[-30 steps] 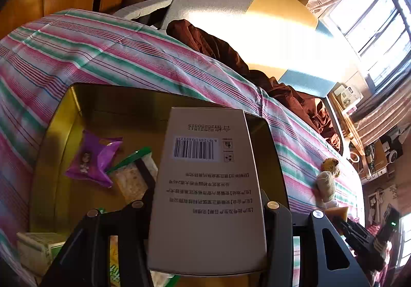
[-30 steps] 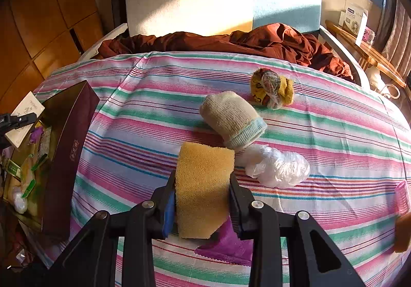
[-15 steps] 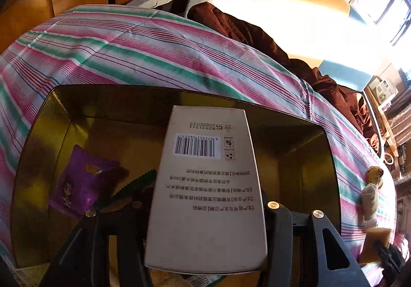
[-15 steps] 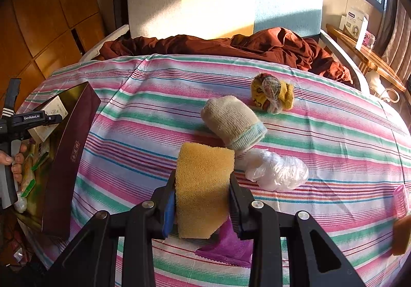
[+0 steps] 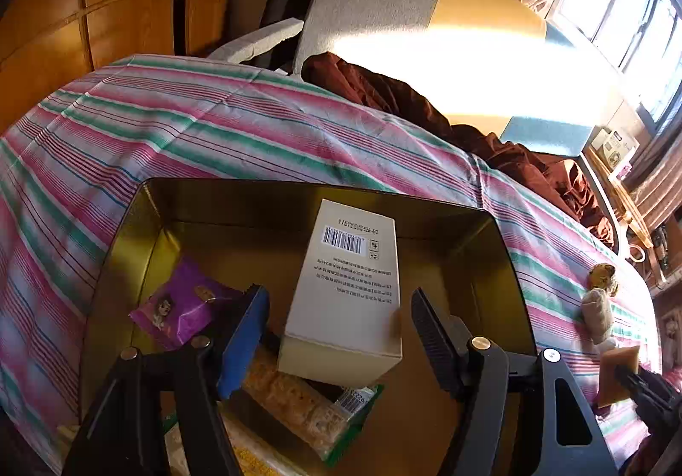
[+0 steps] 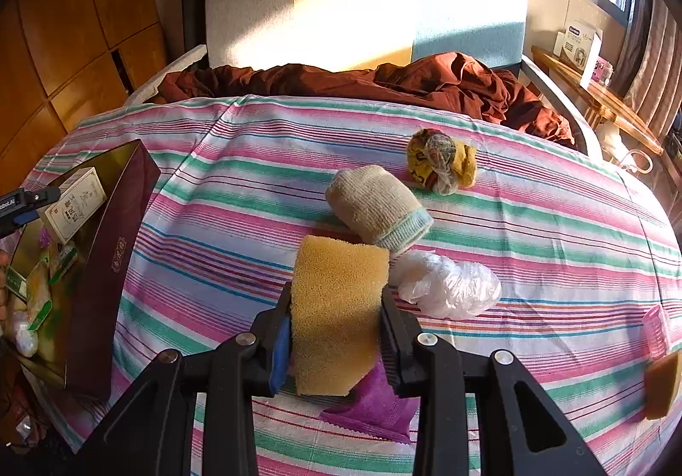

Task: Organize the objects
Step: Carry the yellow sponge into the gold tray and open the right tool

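Observation:
A white carton with a barcode [image 5: 349, 288] lies tilted on snack packets inside the gold-lined box [image 5: 128, 245]. My left gripper [image 5: 336, 297] straddles it with its jaws opening, and both pads stand clear of the carton's sides. A purple snack packet [image 5: 179, 309] and a cracker packet [image 5: 294, 399] lie under and beside the carton. In the right wrist view my right gripper [image 6: 336, 297] is shut on a yellow sponge [image 6: 341, 275], held above the striped bedsheet. The same box, maroon outside [image 6: 111, 262], sits at the bed's left edge.
On the sheet lie a rolled beige sock [image 6: 375, 207], a yellow cloth bundle [image 6: 441, 160], a crumpled clear plastic bag [image 6: 447, 284] and a purple packet [image 6: 375, 403]. A pink item [image 6: 656, 331] and another sponge [image 6: 660, 386] lie far right. A brown blanket [image 6: 383, 79] is heaped by the headboard.
The left gripper's jaws have spread and let go of the white carton, which now rests in the box; the gripper has drawn back from it. The right gripper and sponge have not moved.

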{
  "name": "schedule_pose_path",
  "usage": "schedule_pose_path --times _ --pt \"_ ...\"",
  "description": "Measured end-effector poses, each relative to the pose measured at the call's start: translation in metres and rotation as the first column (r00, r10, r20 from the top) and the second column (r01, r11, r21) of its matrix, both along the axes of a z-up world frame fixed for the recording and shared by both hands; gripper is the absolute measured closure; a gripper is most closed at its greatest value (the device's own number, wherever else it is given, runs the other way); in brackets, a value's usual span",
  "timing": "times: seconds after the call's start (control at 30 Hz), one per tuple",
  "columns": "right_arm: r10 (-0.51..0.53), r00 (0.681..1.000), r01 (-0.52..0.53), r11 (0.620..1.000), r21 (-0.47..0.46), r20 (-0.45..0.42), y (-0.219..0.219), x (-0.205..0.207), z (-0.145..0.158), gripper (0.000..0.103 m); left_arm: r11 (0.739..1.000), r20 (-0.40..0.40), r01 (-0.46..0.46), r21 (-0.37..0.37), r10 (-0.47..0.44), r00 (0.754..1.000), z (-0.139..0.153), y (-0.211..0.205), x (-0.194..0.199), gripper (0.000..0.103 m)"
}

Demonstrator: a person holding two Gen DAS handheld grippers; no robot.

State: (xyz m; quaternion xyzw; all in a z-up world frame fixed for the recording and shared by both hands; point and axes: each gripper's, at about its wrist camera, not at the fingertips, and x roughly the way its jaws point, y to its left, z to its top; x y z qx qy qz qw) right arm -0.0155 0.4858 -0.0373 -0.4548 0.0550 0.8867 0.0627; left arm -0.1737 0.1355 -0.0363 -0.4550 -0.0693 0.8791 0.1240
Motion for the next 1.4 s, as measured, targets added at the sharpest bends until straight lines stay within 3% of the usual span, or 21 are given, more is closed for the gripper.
schedule_pose_path --times 0.23,0.53,0.83,1.13,1.4 --pt "0.027 0.998 -0.029 0.999 -0.038 -0.050 -0.023 0.003 0.015 0.069 0.998 -0.034 0.039 0.049 -0.037 0.999 0.018 -0.015 0.033 0.034" --pt "0.131 0.986 -0.142 0.983 -0.113 -0.104 -0.082 0.004 0.030 0.069 0.998 -0.078 0.062 0.010 -0.061 0.995 0.030 -0.034 0.073 0.033" --pt "0.289 0.948 -0.307 0.941 -0.143 -0.135 -0.160 0.004 0.043 0.069 0.999 -0.139 0.049 -0.014 -0.050 0.989 0.044 -0.058 0.097 0.032" --pt "0.382 0.918 -0.395 0.904 -0.166 -0.105 -0.215 0.001 0.033 0.069 1.000 -0.168 0.015 -0.020 -0.019 0.986 0.047 -0.080 0.109 0.032" --pt "0.415 0.910 -0.413 0.902 -0.127 -0.008 -0.261 -0.010 0.005 0.069 0.998 -0.209 -0.018 -0.063 0.005 0.978 0.051 -0.095 0.120 0.031"
